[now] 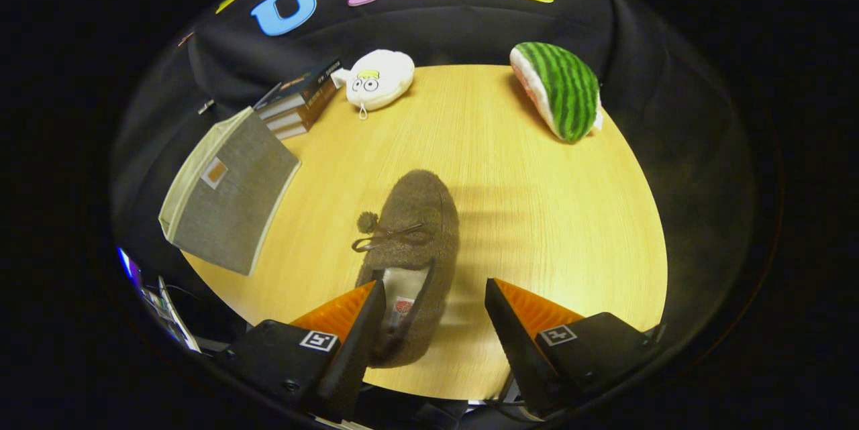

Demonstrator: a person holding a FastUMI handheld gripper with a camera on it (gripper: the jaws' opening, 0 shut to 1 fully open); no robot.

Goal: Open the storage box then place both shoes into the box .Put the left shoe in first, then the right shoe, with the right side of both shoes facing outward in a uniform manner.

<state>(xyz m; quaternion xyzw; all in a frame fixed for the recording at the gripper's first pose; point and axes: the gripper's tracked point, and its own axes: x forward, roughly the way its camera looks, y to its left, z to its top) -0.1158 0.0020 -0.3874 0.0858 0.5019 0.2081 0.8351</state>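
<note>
**Brown fuzzy shoe lies between the spread fingers**

Grey fabric with a cream rim and a small tan patch makes up the storage box (225,198), which sits at the left edge of the round wooden table (537,229), well apart from the gripper and tilted so that 1 flat grey face is turned toward the camera. Whether its opening is uncovered cannot be told from this angle. Just beyond the box, a short stack of books (298,101) rests near the back of the table, and a white plush toy (377,80) with cartoon eyes lies just beside the books.

Moving toward the middle, 1 brown fuzzy shoe (413,249) lies on the table with its toe pointing away from the camera and its heel end nearest. A dark lace bow and a small pompom sit across its top, and a pale lining shows inside the opening.

The gripper (435,312) is held low over the near edge of the table, pointing forward and angled down at the shoe. Its 2 fingers stand well apart. The left finger (362,336) overlaps the heel end of the shoe in this view; actual contact cannot be confirmed. The right finger (513,336) is clear of the shoe, with bare table between them.

Farther right, at the back of the table, a watermelon-slice plush (564,89) lies on its side.
</note>
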